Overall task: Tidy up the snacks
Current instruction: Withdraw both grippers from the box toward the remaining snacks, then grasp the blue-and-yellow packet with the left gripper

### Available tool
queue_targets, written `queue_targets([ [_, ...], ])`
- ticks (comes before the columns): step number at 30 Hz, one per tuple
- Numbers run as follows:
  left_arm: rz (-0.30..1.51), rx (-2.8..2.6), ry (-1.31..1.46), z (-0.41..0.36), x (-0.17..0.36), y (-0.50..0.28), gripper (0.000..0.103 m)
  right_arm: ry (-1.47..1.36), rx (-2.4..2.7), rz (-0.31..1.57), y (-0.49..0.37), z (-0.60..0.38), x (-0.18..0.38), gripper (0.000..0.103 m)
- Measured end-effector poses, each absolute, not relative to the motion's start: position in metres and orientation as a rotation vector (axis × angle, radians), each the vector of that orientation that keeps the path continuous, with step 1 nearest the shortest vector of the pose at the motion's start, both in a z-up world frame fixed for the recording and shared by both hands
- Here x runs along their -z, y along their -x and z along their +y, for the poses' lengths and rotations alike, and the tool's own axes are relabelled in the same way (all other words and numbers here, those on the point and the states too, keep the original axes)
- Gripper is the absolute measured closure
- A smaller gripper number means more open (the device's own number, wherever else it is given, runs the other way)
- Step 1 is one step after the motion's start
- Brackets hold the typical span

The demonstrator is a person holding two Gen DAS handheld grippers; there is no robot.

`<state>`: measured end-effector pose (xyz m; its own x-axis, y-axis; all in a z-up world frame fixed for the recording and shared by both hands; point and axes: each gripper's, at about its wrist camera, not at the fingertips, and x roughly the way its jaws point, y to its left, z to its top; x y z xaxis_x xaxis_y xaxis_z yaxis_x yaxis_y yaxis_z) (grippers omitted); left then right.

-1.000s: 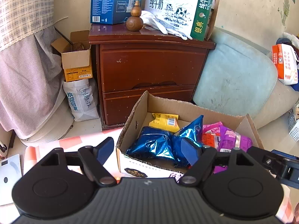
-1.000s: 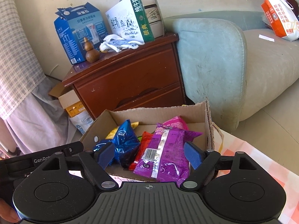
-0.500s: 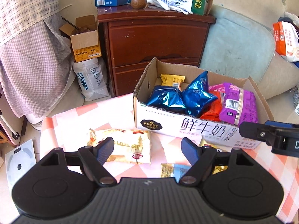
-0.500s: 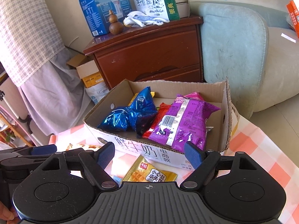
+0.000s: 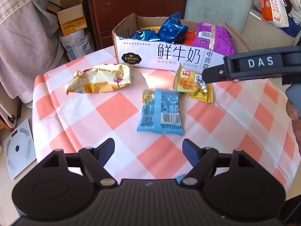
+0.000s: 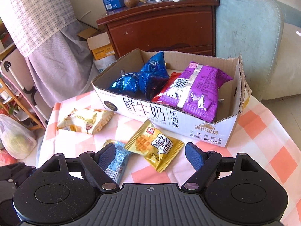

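Three snack packets lie loose on the checkered tablecloth (image 5: 116, 109), near the cardboard box (image 5: 169, 56): a pale yellow bag (image 5: 101, 78) on the left, a blue packet (image 5: 161, 111) showing a barcode, and a yellow packet (image 6: 156, 145) reading "LITTLE WAFFLE". Inside the box are two blue foil bags (image 6: 143, 79), one purple bag (image 6: 197, 92) and one red. The left gripper (image 5: 148, 150) and right gripper (image 6: 150, 154) both have fingers apart, holding nothing.
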<state>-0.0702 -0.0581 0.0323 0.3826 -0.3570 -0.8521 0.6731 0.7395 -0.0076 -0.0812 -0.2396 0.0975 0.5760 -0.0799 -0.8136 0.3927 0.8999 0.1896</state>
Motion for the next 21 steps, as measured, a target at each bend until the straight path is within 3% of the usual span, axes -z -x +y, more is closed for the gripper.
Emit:
queue_targets([
  [21,1.049,0.615,-0.306,-0.030,0.000,0.130,0.024,-0.367,0.229,1.021,0.089,-0.203,-0.076,0.020],
])
